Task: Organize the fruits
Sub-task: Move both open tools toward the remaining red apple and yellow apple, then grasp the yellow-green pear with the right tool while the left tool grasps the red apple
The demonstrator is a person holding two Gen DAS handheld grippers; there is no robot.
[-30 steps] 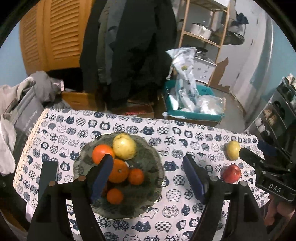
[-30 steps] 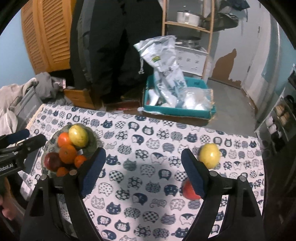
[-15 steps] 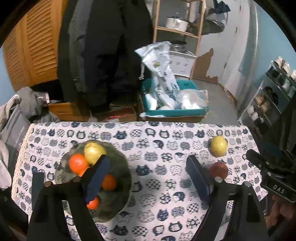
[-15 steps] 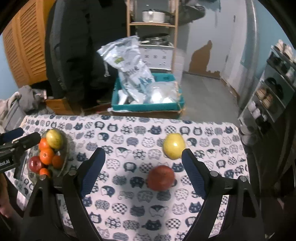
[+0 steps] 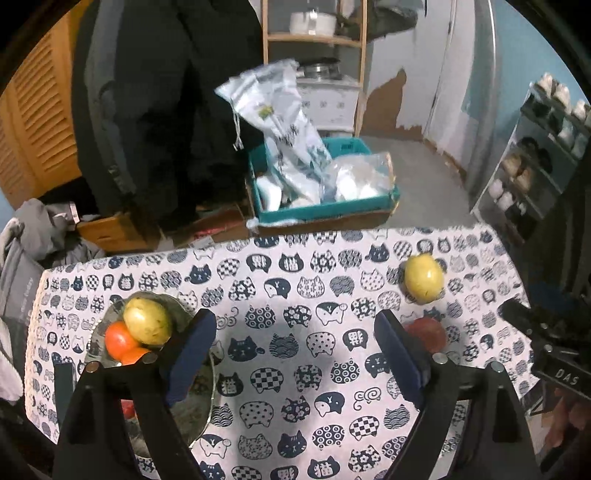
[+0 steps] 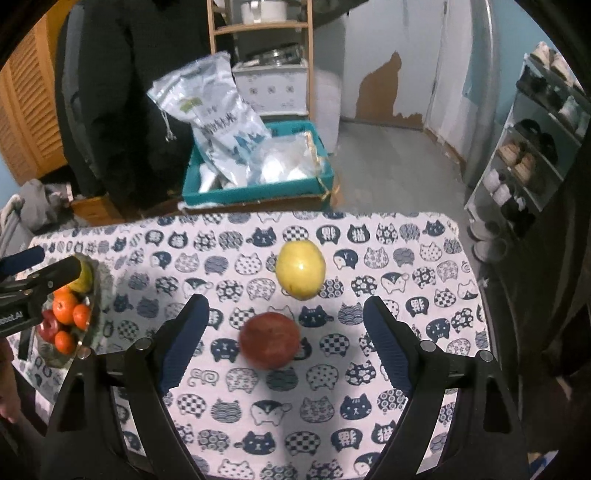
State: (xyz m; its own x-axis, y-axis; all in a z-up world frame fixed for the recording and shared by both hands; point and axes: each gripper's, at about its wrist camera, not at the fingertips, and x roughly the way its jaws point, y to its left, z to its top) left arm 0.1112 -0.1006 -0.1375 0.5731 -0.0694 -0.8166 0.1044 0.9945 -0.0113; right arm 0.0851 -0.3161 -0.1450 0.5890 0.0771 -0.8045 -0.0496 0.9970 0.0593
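A red apple (image 6: 269, 339) lies on the cat-print tablecloth, centred between the spread fingers of my right gripper (image 6: 282, 345), which is open and empty above it. A yellow fruit (image 6: 301, 268) lies just beyond the apple. Both show at the right of the left wrist view, the apple (image 5: 424, 334) and the yellow fruit (image 5: 423, 277). A glass bowl (image 5: 173, 317) at the left holds a yellow fruit (image 5: 147, 320), oranges (image 5: 119, 339) and a red apple. My left gripper (image 5: 295, 354) is open and empty over the cloth beside the bowl.
The table's far edge drops to the floor, where a teal crate (image 6: 258, 184) holds plastic bags. Dark coats hang behind it. A wooden shelf (image 6: 258, 29) stands at the back and a shoe rack (image 6: 535, 147) at the right. Grey clothes (image 5: 37, 236) lie at left.
Both grippers have swung right. The bowl slid toward the left edge of both views. The red apple has come to the middle between my right fingers.
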